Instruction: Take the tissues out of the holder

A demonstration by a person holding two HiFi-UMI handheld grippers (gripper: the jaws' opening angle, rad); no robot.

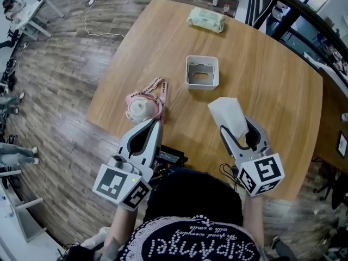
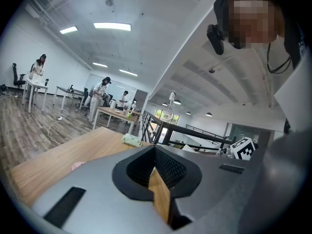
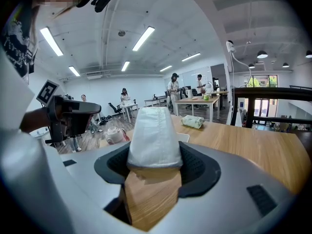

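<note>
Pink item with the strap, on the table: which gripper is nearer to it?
Left. The left gripper has its tip just beside the pink item, on its near side. The right gripper, holding tissues, sits well off to its right.

Bright, even light from ceiling strips [image 3: 144, 38]; pictures sharp, with strong fisheye bending at edges.

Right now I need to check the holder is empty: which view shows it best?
The head view: it looks straight down into the holder, showing no tissues inside. The right gripper view shows only a corner behind the gripped tissues. The left gripper view doesn't show it.
</note>
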